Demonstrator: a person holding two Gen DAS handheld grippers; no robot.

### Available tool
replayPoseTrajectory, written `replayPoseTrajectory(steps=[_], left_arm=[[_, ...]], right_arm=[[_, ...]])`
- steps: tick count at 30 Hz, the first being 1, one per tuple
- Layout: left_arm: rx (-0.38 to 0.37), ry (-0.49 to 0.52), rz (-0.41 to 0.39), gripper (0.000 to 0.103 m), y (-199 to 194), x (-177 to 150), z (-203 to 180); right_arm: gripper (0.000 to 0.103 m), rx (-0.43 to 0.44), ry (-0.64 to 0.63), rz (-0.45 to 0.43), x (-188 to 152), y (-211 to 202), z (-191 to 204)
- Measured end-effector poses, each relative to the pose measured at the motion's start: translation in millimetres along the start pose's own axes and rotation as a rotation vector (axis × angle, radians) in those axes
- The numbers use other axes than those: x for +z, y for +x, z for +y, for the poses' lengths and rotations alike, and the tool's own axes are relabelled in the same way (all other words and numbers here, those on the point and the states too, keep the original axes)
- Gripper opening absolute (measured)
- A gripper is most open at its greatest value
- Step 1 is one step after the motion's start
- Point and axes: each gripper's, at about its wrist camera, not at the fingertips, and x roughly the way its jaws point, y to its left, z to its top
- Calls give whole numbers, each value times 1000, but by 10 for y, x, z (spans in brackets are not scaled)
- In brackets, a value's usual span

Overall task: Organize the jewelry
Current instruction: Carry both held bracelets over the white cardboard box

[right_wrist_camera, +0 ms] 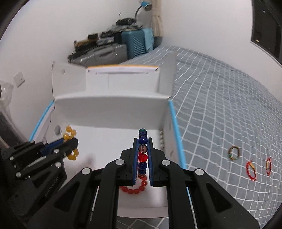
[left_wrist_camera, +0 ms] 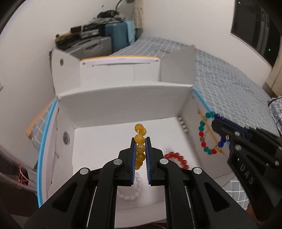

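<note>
Mid-drop over open white cardboard box (left_wrist_camera: 123,105): left gripper (left_wrist_camera: 140,149) clamped on yellow bead bracelet (left_wrist_camera: 140,139), right gripper (right_wrist_camera: 143,153) clamped on multicoloured glass-bead bracelet (right_wrist_camera: 142,155). Next up, probably just lower and release inside.

Left gripper (left_wrist_camera: 140,149) and right gripper (right_wrist_camera: 143,151), jaws nearly closed, each pinching beads.

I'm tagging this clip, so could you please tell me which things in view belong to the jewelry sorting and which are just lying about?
Part of the job:
- yellow bead bracelet in the left tool
- multicolored bead bracelet in the right tool
- red bead bracelet and pale pink bracelet in the white box
- three loose bracelets on the bed

Just lying about:
- blue suitcase
- desk lamp
</note>
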Motion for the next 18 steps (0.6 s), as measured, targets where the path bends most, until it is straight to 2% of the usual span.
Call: replayPoseTrajectory(steps=[7,18], left_arm=[[23,-16,35,9,151,-105,161],[70,-24,57,12,193,-145,231]], right_arm=[[9,-7,-15,70,-149,297,138],[10,12,-27,87,-178,380,182]])
